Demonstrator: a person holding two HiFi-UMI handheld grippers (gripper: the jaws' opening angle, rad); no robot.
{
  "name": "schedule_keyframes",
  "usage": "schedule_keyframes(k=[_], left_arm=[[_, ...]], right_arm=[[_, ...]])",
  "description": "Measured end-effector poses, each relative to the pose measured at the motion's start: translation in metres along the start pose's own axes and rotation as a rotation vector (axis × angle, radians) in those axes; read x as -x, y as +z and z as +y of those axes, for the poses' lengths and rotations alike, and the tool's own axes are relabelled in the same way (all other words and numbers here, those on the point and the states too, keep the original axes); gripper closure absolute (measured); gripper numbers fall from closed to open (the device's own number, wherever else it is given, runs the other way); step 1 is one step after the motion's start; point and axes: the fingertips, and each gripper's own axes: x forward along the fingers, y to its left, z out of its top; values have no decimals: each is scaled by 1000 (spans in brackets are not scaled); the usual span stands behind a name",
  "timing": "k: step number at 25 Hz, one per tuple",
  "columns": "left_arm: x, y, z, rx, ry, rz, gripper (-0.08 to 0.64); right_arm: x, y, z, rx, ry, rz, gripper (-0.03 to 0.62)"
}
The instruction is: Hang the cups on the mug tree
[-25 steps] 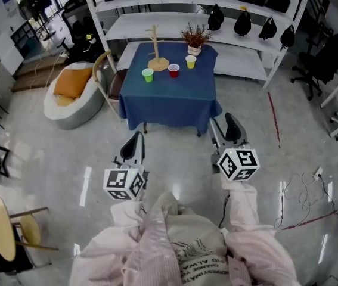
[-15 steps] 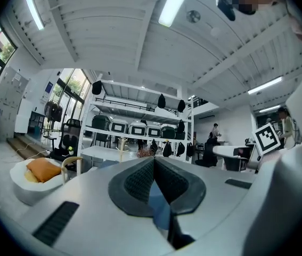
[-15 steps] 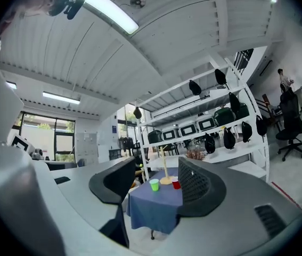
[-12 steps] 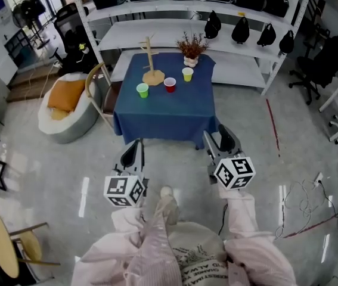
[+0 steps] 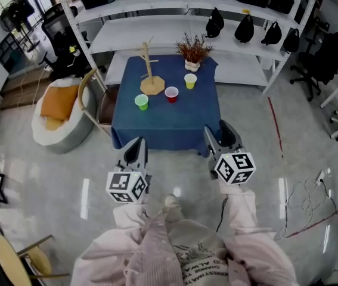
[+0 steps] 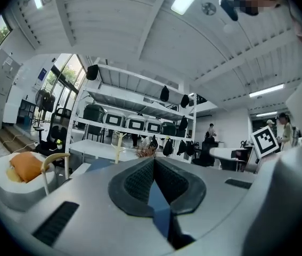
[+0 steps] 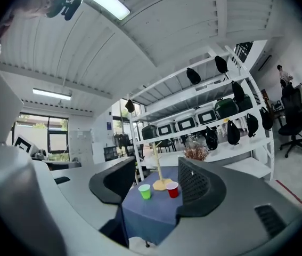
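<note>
Approach looks to be the step in hand: neither claw has reached the work, and none of the cups is hung. The bare wooden mug tree (image 5: 148, 64), a slim post with short pegs on a round base, stands toward the back of a square table under a dark blue cloth (image 5: 169, 124). A lime-green plastic cup (image 5: 141, 102) stands upright near the tree's base, on the person's side and a little to its left. A red plastic cup (image 5: 171, 94) stands near the base on its right. A yellow plastic cup (image 5: 190, 81) stands farther out on that right side. A small pot of dried reddish twigs (image 5: 194, 40) sits behind the tree and to its right. Both claws are well apart from the tree, over the pale floor on the person's side of the table. The left gripper (image 5: 136, 149) has its ribbed black pads pressed together at the tips, with nothing between them. The right gripper (image 5: 221, 137) has its jaws apart and empty, and the green and red cups show far off through the gap. The next move, as I judge it, calls for closing the distance to the table and bringing the open right claw level to a cup's wall. The red cup seems the handiest. The left claw would have to open before it could take a cup.
</note>
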Motion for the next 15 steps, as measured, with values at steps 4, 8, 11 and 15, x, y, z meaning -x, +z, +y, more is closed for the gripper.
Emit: schedule_keyframes(k=[4, 8, 11, 15], left_arm=[[-30, 1, 26, 18, -12, 10, 561], [-55, -2, 36, 34, -44, 8, 561], [-64, -6, 35, 44, -73, 24, 561], [-71, -9, 47, 55, -68, 37, 561]], right_arm=[[-32, -3, -3, 11, -15, 17, 373], [-52, -6, -8, 34, -27, 20, 373], [-59, -11, -13, 29, -44, 34, 373], [-71, -16, -16, 34, -55, 53, 373]])
